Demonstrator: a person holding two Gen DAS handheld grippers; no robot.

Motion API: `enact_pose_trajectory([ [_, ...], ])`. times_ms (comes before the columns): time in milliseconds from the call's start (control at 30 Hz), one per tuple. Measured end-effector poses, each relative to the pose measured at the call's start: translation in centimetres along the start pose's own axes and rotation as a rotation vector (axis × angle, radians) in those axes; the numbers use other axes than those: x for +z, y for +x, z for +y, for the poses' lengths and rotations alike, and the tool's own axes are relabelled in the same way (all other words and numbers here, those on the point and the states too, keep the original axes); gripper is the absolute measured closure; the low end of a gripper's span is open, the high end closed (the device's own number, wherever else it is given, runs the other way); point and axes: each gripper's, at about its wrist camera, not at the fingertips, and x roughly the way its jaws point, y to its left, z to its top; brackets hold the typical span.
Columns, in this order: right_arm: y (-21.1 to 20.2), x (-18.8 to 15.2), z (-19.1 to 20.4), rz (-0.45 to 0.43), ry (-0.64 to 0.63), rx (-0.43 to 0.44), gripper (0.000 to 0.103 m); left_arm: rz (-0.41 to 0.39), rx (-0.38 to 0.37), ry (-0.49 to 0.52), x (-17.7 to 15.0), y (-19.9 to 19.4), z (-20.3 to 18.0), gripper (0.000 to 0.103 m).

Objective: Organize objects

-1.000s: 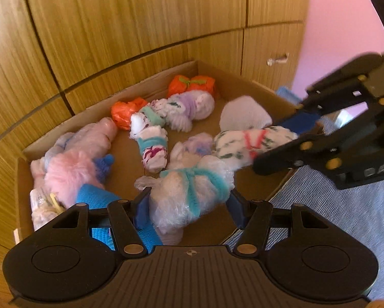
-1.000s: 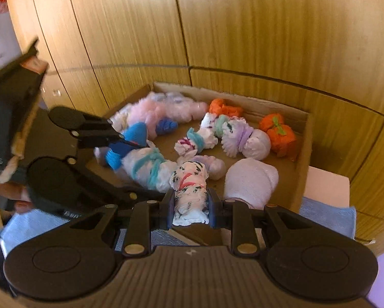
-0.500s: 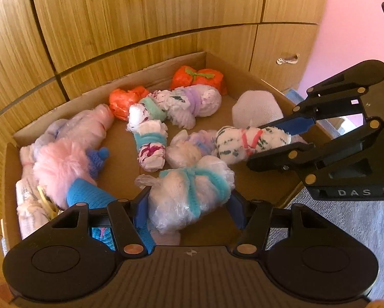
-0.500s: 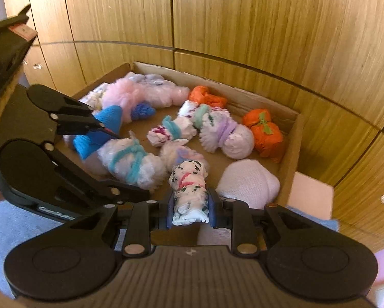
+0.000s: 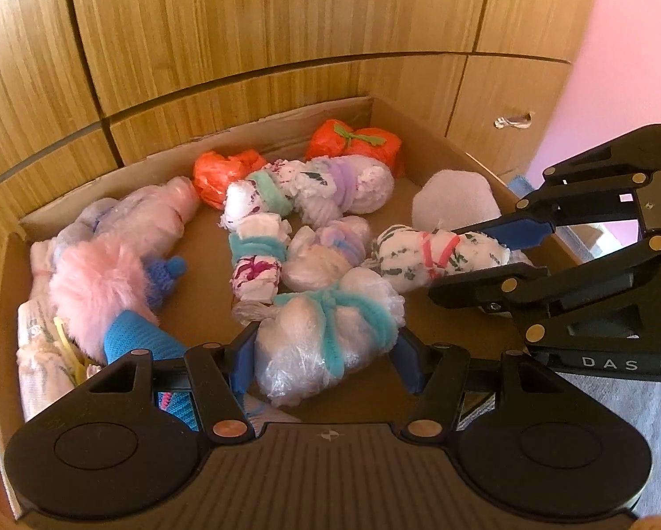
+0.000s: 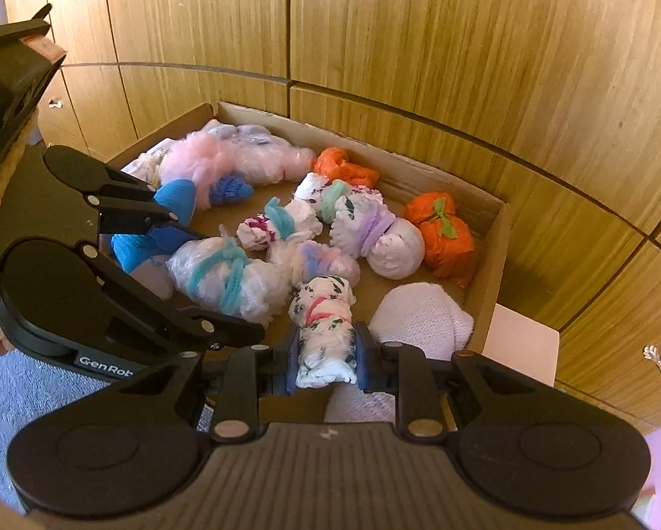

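Placing step: left claw (image 5: pixel 323 355) gripping teal-tied bundle (image 5: pixel 330 335), right claw (image 6: pixel 323 364) gripping red-tied bundle (image 6: pixel 323 322), both hovering over box (image 6: pixel 491 282) at 6 o'clock. Next, lowering and releasing into bare spots.

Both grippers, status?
Left gripper shut on teal-tied bundle. Right gripper shut on red-tied bundle. Both over the cardboard box, other bundles packed beneath; nothing blocking.

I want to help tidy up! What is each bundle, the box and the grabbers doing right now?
Left gripper: shut on the teal-tied bundle.
Right gripper: shut on the red-tied bundle.
Cardboard box: open-topped, holding bundles.
Orange bundle: lying in the far corner.
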Motion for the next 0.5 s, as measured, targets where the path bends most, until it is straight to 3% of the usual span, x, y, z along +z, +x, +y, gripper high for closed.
enact_pose_trajectory([
  [233,0.4,0.2,0.0,0.017,0.027,-0.012,0.081,-0.006,0.045,0.020,-0.5,0.4,-0.7,0.029],
  [333,-0.1,0.6,0.3,0.001,0.035,-0.010,0.073,-0.006,0.033,0.018,-0.6,0.1,-1.1,0.019],
  [467,-2.3,1.2,0.8,-0.054,0.036,-0.028,0.048,-0.023,0.037,0.012,-0.6,-1.1,-1.5,0.012],
  [500,-3.1,1.4,1.1,-0.068,0.032,-0.025,0.047,-0.030,0.034,0.002,-0.7,-1.6,-1.5,0.010],
])
